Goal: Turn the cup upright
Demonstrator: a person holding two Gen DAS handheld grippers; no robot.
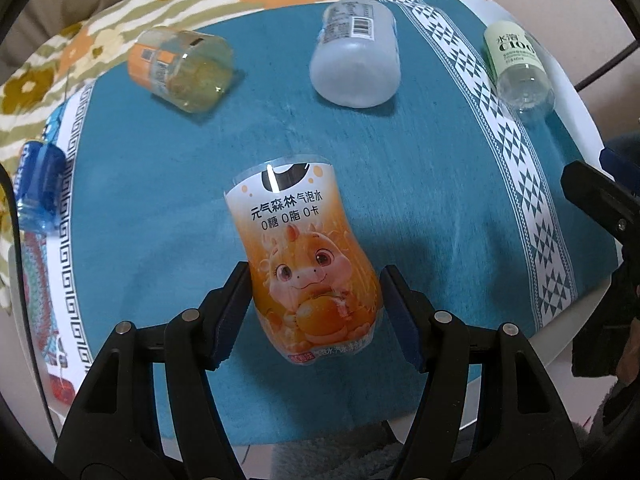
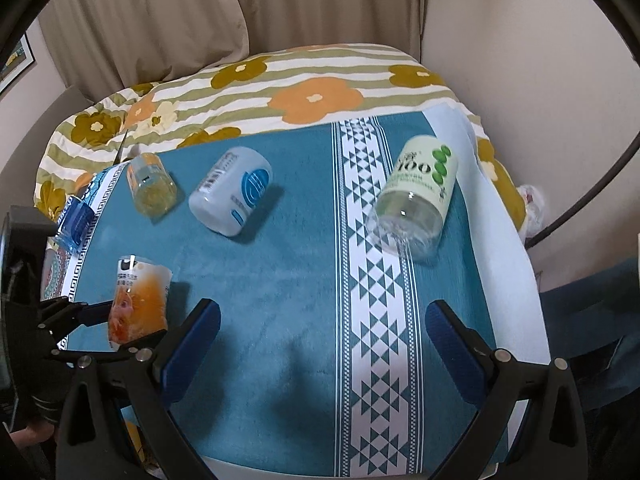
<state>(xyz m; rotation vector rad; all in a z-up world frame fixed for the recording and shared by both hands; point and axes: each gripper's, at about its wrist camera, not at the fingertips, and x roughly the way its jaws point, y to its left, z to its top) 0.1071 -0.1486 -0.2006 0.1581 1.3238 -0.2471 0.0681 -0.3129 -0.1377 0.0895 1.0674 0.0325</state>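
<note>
An orange cup with a cartoon dragon label [image 1: 308,264] stands on the teal cloth [image 1: 420,184], between my left gripper's [image 1: 316,304] blue pads. The left pad touches it; a slight gap shows on the right. The right wrist view shows the same cup [image 2: 138,304] at the left, with the left gripper's fingers around it. My right gripper [image 2: 320,344] is open and empty above the cloth [image 2: 280,300], to the right of the cup.
Other cups lie on their sides: a yellow-orange one [image 1: 184,68], a white one [image 1: 356,56], a green-labelled clear one [image 1: 520,68] on the white patterned band, and a blue one [image 1: 40,184] at the left edge. A flowered bedspread [image 2: 280,92] lies beyond.
</note>
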